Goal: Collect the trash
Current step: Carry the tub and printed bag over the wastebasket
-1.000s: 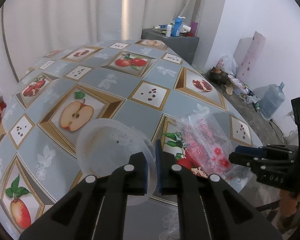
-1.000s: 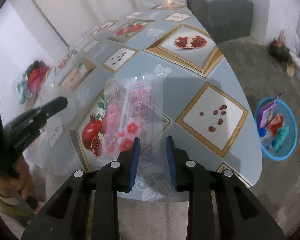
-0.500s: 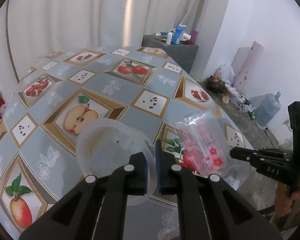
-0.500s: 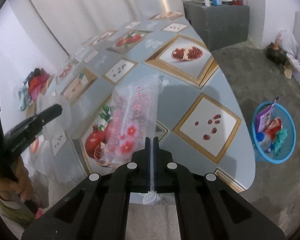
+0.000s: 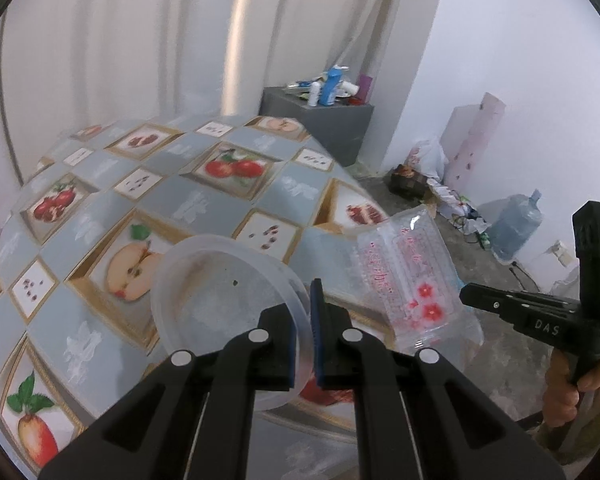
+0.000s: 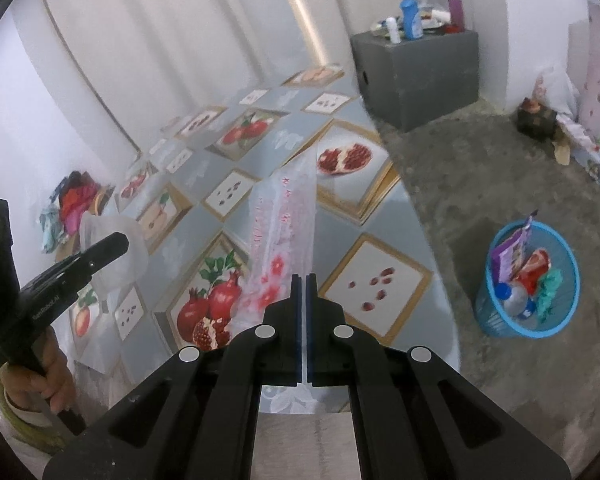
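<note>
Table [image 5: 204, 204] with fruit-print oilcloth fills both views; a blue mesh waste basket [image 6: 528, 284], already holding wrappers and a bottle, stands on the floor off the table's right side, well apart from both grippers. Left gripper [image 5: 312, 344]: jaws nearly closed, pinching the rim of a clear round plastic container [image 5: 220, 304] held tilted above the table's near edge. Right gripper [image 6: 303, 320]: jaws fully closed on the lower edge of a clear flower-printed plastic wrapper [image 6: 284, 236], raised over the table's near corner.
</note>
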`<state>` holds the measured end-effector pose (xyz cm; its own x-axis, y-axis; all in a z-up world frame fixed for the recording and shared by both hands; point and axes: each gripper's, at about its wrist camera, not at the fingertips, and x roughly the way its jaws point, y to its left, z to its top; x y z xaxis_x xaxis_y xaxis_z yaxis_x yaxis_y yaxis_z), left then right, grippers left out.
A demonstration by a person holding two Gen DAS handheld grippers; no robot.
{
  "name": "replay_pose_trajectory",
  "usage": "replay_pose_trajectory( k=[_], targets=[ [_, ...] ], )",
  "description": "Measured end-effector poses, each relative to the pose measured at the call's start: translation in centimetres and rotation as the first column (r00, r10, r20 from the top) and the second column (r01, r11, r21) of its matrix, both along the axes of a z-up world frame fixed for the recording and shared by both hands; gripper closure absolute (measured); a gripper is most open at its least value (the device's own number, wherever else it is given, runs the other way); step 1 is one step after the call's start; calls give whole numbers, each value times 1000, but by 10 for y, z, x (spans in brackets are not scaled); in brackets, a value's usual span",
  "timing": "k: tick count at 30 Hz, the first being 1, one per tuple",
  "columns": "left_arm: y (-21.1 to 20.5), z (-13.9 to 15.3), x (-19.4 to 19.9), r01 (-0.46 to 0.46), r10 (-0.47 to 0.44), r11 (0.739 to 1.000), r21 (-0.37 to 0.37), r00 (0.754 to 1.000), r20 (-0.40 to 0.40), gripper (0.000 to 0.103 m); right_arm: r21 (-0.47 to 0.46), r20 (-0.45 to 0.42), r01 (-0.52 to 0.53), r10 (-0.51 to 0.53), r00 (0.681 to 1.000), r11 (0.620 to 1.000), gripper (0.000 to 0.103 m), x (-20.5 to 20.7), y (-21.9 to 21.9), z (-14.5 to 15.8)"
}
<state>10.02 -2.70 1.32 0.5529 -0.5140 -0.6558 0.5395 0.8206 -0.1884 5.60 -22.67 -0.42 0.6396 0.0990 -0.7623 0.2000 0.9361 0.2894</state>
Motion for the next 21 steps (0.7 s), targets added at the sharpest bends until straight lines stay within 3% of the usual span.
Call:
replay_pose_trajectory(
  k=[6,11,16,21],
  targets=[
    [-47,22,0,114,-113,993,-18,993,29,97,7,59,128,-128,990,992,103,-26,-43,12],
    [-108,40,-2,258,-257,965,-43,966,33,97,7,82,298,-297,951,955,103,-62,-95,17],
    [-189,46,-9,421,-421,906,-36,907,26,97,14,82,484,-483,872,875,103,-110,-151,10],
    [-273,34,-15,551,-552,834,-24,832,-57,97,15,38,625,-625,780,781,103,-144,-201,-12]
  ],
)
